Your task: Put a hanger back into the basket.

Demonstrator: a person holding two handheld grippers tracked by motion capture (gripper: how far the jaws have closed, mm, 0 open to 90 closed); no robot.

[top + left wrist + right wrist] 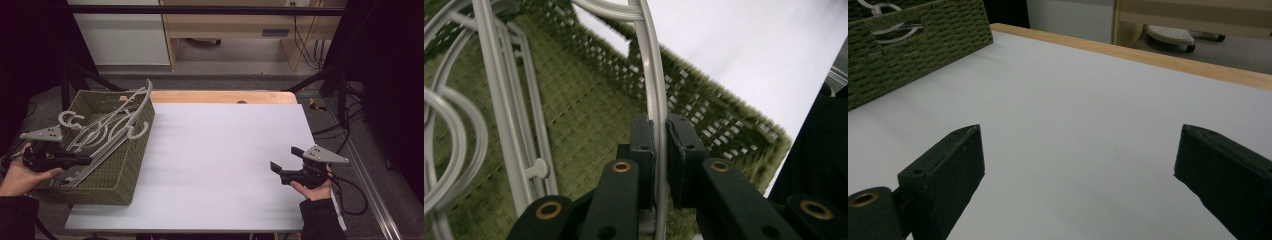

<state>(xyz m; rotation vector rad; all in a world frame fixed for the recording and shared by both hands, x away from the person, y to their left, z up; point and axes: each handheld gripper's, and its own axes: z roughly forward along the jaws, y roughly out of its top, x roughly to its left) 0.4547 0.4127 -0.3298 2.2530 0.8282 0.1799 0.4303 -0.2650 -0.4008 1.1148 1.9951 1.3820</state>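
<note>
Left gripper (660, 145) jaws clamped one white hanger (651, 75) inside green woven basket (127, 165) at counter's (225, 165) left edge; other hangers (107, 127) crowded alongside. Right gripper (286, 159) hovered wide open, empty, well apart.

The basket (117, 170) is rough olive woven fibre, the hangers (107, 132) in it smooth, slightly glossy pale grey plastic, the tabletop (225, 160) a matt white sheet with a bare wood edge (225, 96), and both claws matt black plastic with brass-coloured rivets.
</note>
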